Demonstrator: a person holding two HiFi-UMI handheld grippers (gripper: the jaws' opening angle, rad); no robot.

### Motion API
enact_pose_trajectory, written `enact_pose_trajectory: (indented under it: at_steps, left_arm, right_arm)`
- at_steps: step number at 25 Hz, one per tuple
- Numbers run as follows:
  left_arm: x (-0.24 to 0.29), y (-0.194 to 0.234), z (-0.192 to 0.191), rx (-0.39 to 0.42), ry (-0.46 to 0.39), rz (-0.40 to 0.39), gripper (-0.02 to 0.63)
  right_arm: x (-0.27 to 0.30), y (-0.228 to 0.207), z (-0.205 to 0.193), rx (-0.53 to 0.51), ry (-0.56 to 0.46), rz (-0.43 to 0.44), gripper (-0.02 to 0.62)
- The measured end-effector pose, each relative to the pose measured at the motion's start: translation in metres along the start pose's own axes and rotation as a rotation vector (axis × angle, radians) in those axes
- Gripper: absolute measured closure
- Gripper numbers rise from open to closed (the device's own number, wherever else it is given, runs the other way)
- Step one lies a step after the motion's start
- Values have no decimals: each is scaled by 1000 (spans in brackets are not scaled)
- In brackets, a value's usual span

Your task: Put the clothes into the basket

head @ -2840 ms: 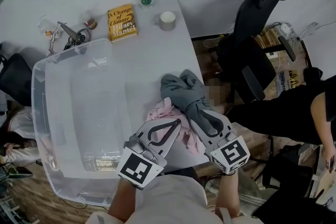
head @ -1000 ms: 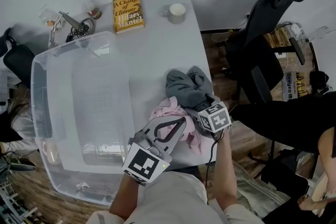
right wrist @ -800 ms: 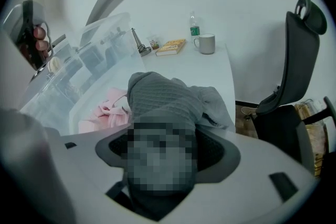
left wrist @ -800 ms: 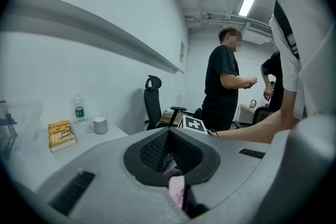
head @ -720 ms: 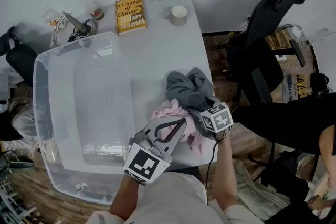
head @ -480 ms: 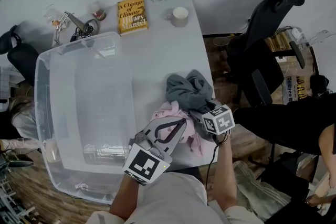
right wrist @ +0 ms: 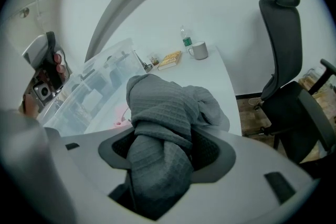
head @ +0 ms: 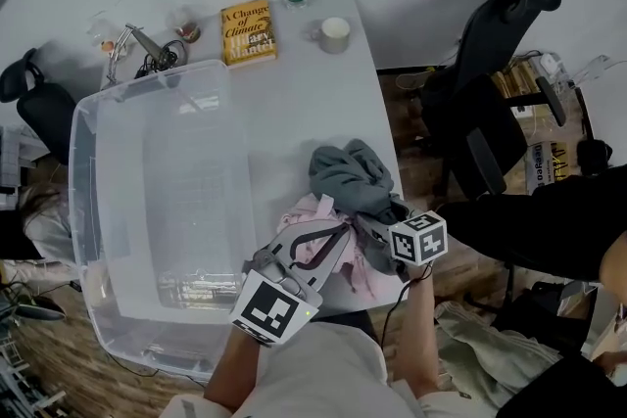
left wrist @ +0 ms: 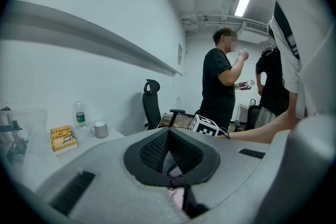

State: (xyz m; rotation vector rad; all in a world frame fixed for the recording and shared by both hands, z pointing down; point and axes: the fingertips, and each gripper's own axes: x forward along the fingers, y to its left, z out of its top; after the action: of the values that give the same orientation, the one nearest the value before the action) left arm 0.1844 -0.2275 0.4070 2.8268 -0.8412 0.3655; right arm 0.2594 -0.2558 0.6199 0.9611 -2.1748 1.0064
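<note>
right gripper has just been closing, its jaws now clamped on a thick fold of the grey garment. left gripper has its jaws together at the pink garment; whether they pinch it is unclear. best to lift the grey high, then swing it toward nine o'clock over the basket rim.
</note>
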Motion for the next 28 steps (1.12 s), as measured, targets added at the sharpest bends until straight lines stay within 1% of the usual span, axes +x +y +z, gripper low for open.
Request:
enact_pose_trajectory:
  at_steps: [2,6,10,14,17,23,28]
  left_arm:
    - [-2,-3,3,16,-6,-9,600]
    - [-8,-7,9,14,-16,-12,600]
    - [-16,-12,14,81,-27,-28,600]
    - [-31,-16,23,39,-50,-1,600]
    - [-45,-20,29,47,-74,9,600]
    - [-77,-31,40,57,-124,28,600]
    - [-110,-37,51,36,-182,42,600]
  right_arm:
    - [-9,1,3,14,-30,1,327]
    - [-27,10,11,34,-89,10,327]
    - [-47,24,25,43,-162,31,327]
    - [-71,50,38,62,-252,85,327]
    - [-86,72,49,51,-304,113,327]
    - [-106,112,55,4,-341,126,327]
    - [-124,146,56,-30,-368,133,325]
